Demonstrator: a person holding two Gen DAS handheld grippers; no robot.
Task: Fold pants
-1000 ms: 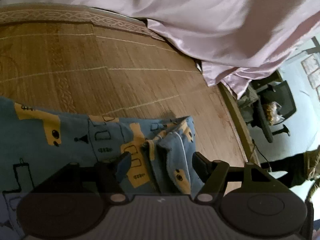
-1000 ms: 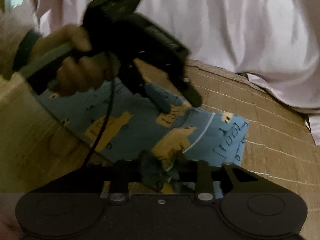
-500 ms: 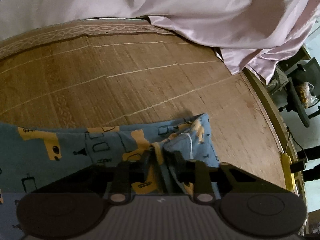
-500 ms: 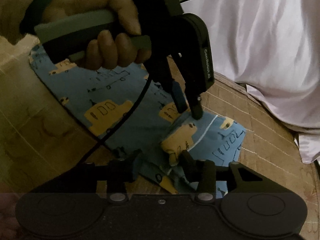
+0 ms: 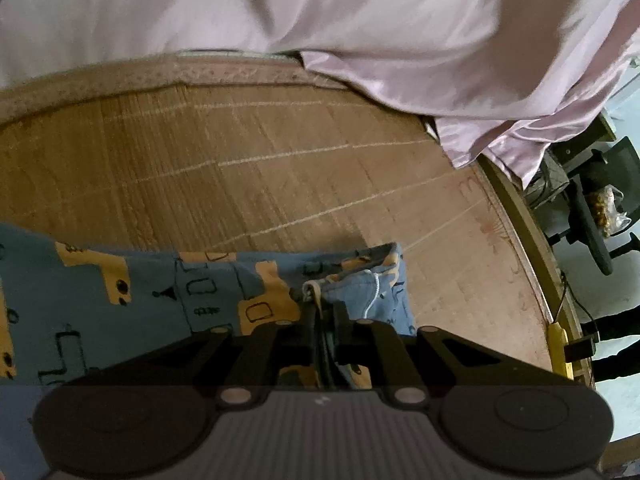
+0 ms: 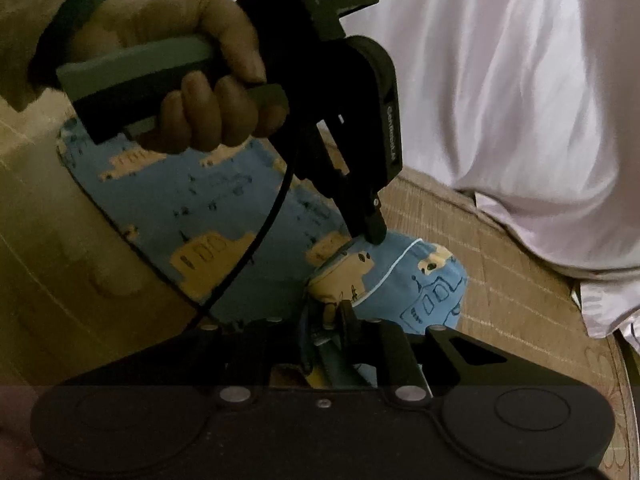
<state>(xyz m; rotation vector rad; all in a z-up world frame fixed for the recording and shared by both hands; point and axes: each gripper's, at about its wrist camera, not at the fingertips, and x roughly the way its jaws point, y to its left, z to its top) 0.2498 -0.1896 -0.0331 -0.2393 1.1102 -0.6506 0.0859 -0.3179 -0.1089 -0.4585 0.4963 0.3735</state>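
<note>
Mat: a woven brown bamboo mat [image 5: 280, 168] with pale stitched lines covered the surface, edged by a patterned border band [image 5: 120, 80].
Sheet: pale pink satin cloth [image 5: 360, 32] lay bunched along the mat's far edge.
Chair: a dark office chair [image 5: 592, 216] stood off the right side.

Both the left gripper [image 6: 370, 232] and right gripper [image 6: 332, 320] pinch the blue pants [image 6: 224, 208].

Blue pants [image 5: 140, 300] with yellow vehicle prints; brown woven mat [image 5: 240, 168].
</note>
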